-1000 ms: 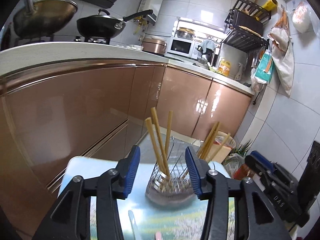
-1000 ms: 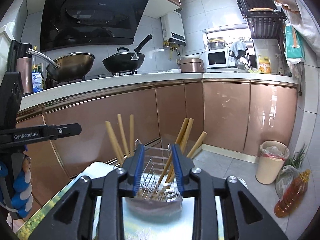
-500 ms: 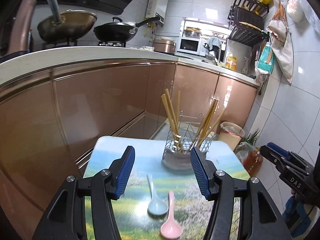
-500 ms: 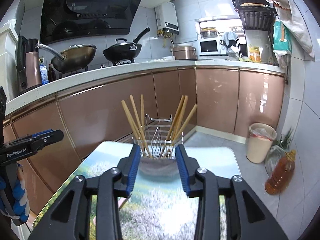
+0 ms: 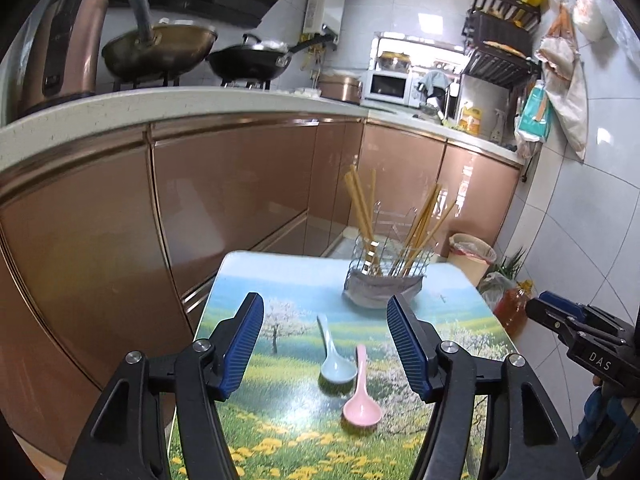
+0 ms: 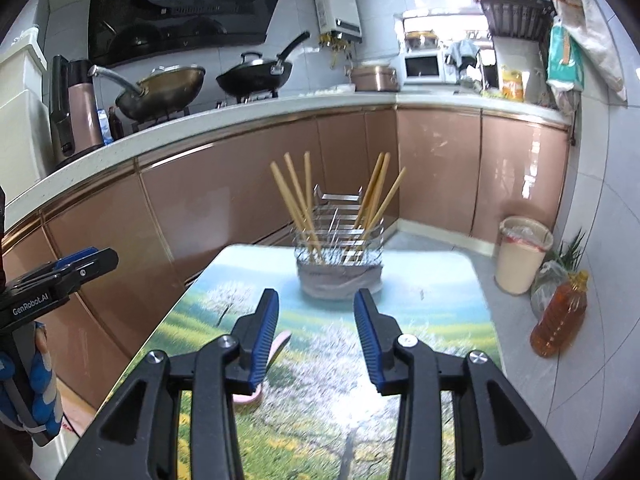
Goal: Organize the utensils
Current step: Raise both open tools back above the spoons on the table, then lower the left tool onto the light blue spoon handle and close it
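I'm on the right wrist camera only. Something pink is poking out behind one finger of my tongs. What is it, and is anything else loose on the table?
Observer: It's a pink spoon, lying flat, with its bowl at the near end and its handle pointing toward the utensil holder.
Operator: Any other loose utensil?
Observer: Yes, a light blue spoon lies just left of the pink one, also with its bowl at the near end. Your view misses it entirely.
Operator: Is the other gripper free to take it?
Observer: The left tongs are wide open and empty, and in their own camera both spoons sit between the fingers.
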### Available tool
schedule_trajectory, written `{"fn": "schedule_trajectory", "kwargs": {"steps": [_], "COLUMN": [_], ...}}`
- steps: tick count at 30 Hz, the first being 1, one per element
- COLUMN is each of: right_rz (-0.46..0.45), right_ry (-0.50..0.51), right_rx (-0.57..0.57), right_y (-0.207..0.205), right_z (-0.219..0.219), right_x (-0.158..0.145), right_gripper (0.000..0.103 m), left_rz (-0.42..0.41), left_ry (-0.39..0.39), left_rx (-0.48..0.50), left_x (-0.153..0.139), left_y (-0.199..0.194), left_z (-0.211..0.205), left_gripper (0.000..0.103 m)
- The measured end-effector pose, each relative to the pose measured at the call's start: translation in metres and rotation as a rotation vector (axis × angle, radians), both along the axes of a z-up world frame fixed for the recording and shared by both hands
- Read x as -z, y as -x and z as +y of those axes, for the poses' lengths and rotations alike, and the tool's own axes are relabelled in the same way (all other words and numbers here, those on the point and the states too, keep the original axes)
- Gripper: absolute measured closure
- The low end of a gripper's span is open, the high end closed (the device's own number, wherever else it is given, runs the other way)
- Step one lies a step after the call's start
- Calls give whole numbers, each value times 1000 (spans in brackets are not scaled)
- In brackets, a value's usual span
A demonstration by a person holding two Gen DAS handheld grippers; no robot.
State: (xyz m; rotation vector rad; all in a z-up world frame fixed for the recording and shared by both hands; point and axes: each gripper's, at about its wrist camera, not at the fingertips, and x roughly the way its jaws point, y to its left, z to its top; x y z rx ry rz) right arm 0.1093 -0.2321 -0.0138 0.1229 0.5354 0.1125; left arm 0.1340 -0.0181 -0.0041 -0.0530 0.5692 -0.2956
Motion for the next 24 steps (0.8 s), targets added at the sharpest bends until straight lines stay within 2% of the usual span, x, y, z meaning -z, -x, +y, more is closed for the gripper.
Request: {"fn": "schedule_trajectory", "kwargs": {"steps": [4, 8, 13, 21, 24], "right_rz": [67, 88, 109, 159, 183], "right_ry": [2, 6, 11, 12, 21], "right_rx": [-19, -24, -16, 20, 20], "right_y": [-12, -18, -25, -33, -36], "right_z": [5, 7, 7, 5, 8], "right_x": [11, 19, 28, 43, 50], "right_gripper": [66, 66, 66, 65, 65], "left_rz": [61, 109, 129, 146, 162], "left_ry": [2, 8, 3, -24, -27], "left_rx": [-17, -47, -74, -87, -89], "left_x": [15, 32, 44, 60, 67], "left_y": [-12, -23, -30, -37, -40], "left_z": [11, 24, 32, 30, 32], "left_gripper": [40, 40, 39, 29, 29]}}
